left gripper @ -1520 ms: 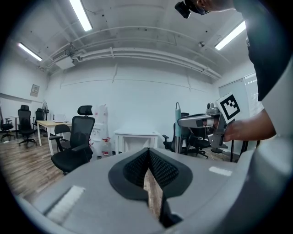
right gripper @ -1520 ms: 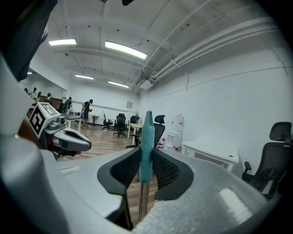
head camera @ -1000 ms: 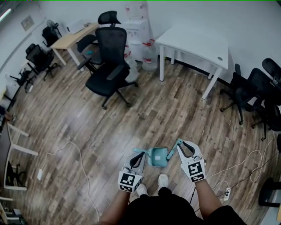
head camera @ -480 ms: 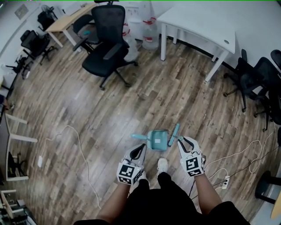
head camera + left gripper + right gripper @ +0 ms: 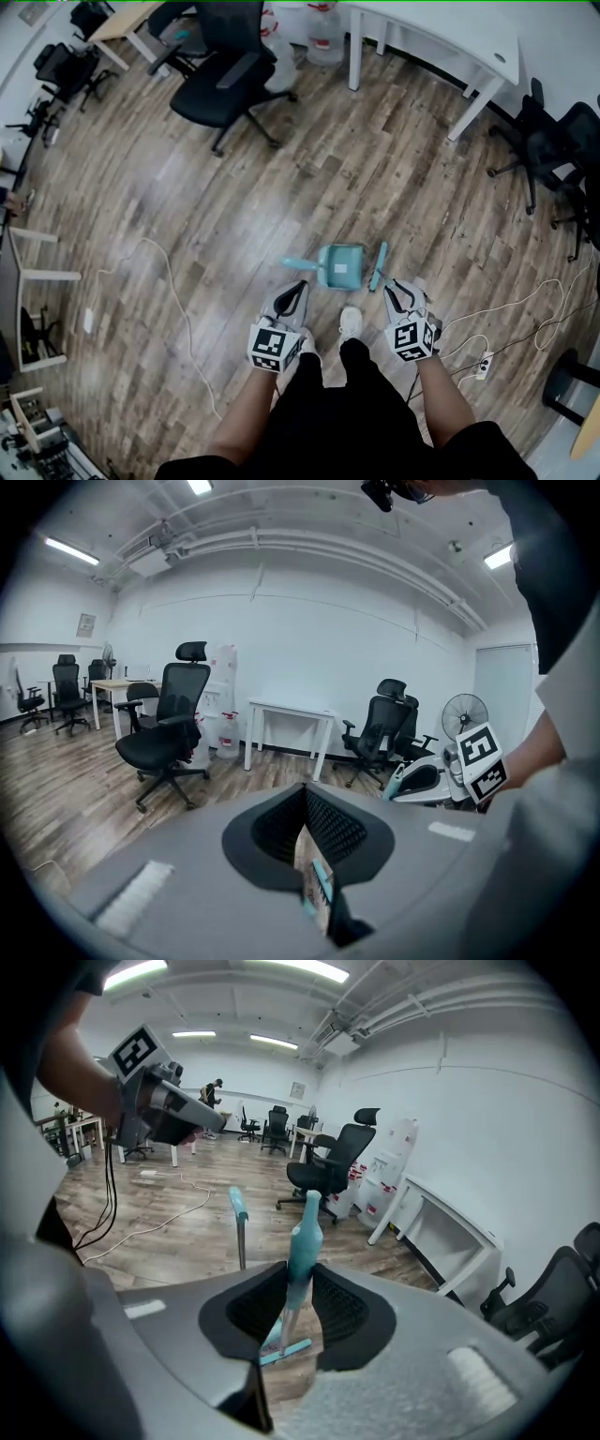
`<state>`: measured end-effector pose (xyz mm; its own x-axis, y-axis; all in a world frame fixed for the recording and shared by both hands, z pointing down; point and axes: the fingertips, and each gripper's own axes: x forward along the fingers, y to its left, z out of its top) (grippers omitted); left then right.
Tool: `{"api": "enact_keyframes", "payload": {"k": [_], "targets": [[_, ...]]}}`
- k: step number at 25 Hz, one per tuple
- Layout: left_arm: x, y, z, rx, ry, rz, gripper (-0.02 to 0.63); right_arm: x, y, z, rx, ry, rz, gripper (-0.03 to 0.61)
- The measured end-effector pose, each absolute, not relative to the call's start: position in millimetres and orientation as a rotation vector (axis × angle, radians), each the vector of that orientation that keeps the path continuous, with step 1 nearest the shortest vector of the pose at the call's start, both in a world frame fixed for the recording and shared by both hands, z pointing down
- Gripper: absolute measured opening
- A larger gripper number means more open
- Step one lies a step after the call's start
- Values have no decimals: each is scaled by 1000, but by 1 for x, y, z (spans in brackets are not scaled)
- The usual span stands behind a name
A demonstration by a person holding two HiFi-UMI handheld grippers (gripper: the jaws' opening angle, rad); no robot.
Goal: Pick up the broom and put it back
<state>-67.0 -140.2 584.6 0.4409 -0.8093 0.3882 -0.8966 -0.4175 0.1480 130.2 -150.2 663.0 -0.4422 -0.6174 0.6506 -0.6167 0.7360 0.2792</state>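
Right gripper view shows the broom (image 5: 302,1232) standing nearly upright at mid-frame. The jaws of the right gripper (image 5: 300,1269) pinch it on its teal grip. Its thin shaft runs down through the gap to the broom head (image 5: 281,1351), low against the floor (image 5: 178,1232); whether it touches I cannot tell. Just left of the broom, and apart from it, rises the dustpan handle (image 5: 238,1211), grey with a teal tip.

This looks like the put-back step, bringing the broom to rest with the dustpan (image 5: 341,266). To do it well, keep the shaft upright so the broom head meets the floor flat. Bring it in alongside the dustpan handle rather than across it. The pan looks light and would probably skid on the wood if knocked. Keep the pinch until the broom is supported, either clipped to or leaning on the dustpan. A tall thin broom let go while free-standing would likely fall.

In the head view the broom is the teal stick just right of the dustpan, at lower centre, with the right jaws at its lower end. The left gripper (image 5: 292,292) sits just below and left of the dustpan. Its jaws are pressed together on nothing and are clear of the broom.
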Motion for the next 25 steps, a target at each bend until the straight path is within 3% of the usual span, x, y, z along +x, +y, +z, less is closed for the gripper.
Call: {"api": "enact_keyframes", "payload": {"k": [9,25], "targets": [[-94,-139,598,2290,-1512,394,19,114,-133,716,827,-2103,26,87],[-98,-130,603,2273,-1522,422,19,40,-155,729,615,-2166,-84,87]]}}
